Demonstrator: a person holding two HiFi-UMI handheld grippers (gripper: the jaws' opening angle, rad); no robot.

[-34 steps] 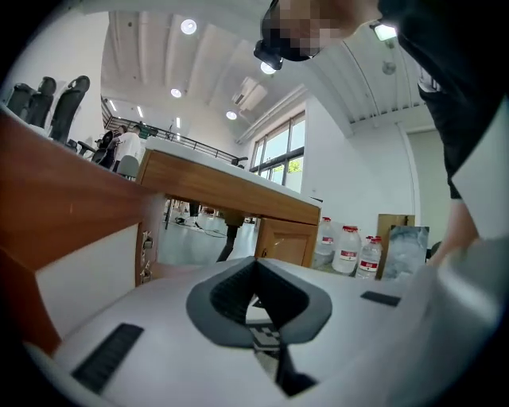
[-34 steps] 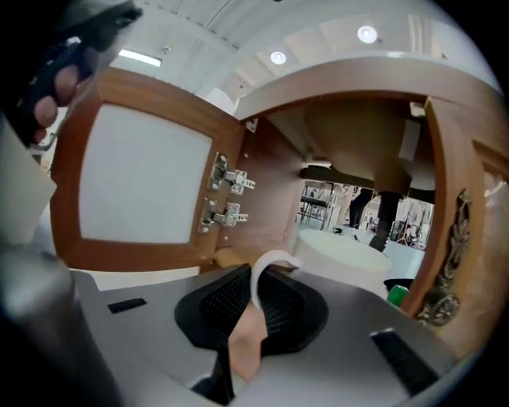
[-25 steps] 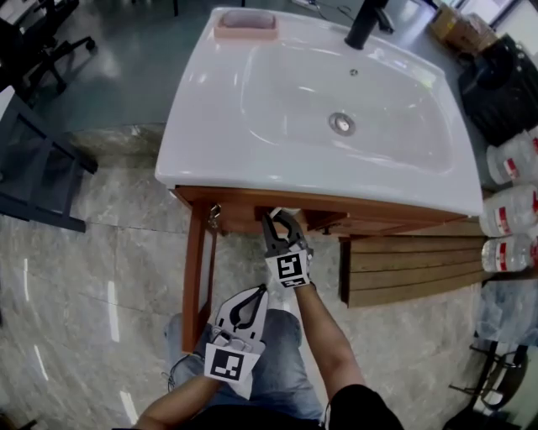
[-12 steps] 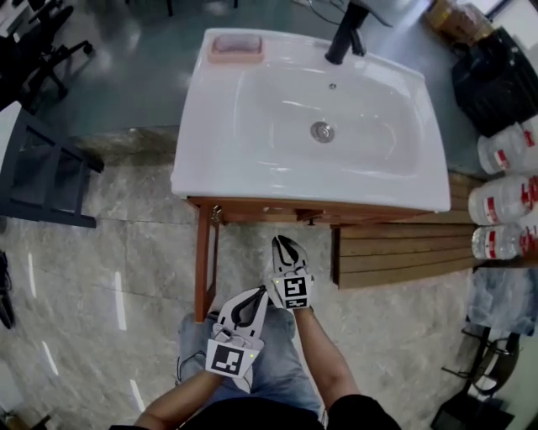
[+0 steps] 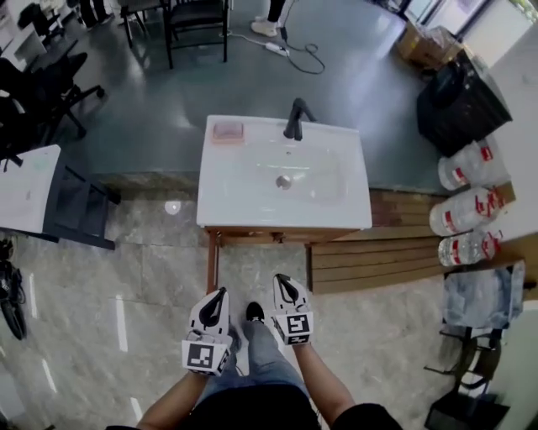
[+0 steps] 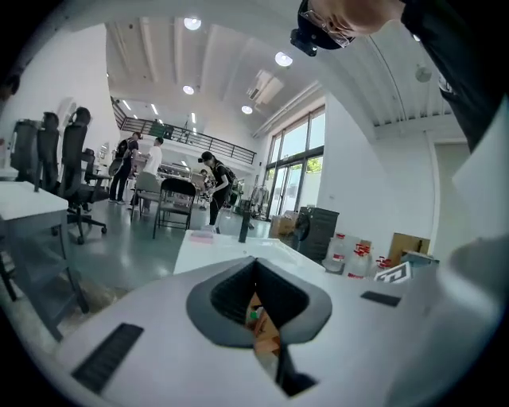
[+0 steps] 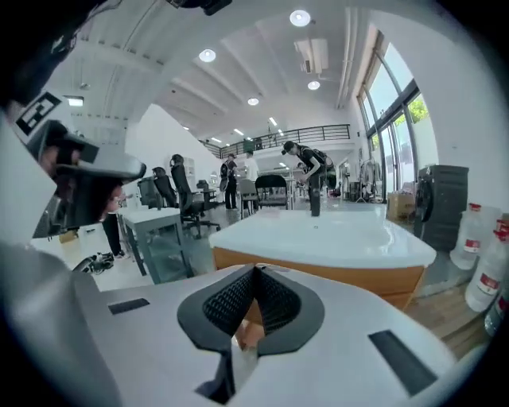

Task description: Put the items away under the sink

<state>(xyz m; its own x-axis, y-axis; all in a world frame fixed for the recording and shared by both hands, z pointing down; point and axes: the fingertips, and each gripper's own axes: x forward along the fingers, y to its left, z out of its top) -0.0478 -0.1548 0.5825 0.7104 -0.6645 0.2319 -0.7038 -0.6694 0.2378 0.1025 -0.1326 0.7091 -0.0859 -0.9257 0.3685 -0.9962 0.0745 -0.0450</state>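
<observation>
The white sink (image 5: 244, 189) on its wooden cabinet stands ahead of me, with a black tap (image 5: 294, 120) and a pink soap dish (image 5: 228, 131) on it. Its top hides the space beneath in the head view. My left gripper (image 5: 221, 293) and right gripper (image 5: 280, 279) hover side by side in front of the cabinet, above my legs, well short of it. Both point at the sink. The left gripper (image 6: 256, 261) has its tips together and holds nothing. On the right gripper (image 7: 256, 270) the jaws have just closed, with nothing between them. The sink top (image 7: 318, 238) lies beyond it.
Wooden slats (image 5: 370, 260) lie right of the cabinet, with large water bottles (image 5: 471, 210) and a black bin (image 5: 458, 105) behind them. A grey desk (image 5: 76, 206) stands to the left and office chairs (image 5: 197, 21) at the back. People stand far off.
Both grippers have drawn back from the cabinet and risen. The right one has left the cabinet's front edge. The view has lifted, so the sink looks smaller and farther away.
</observation>
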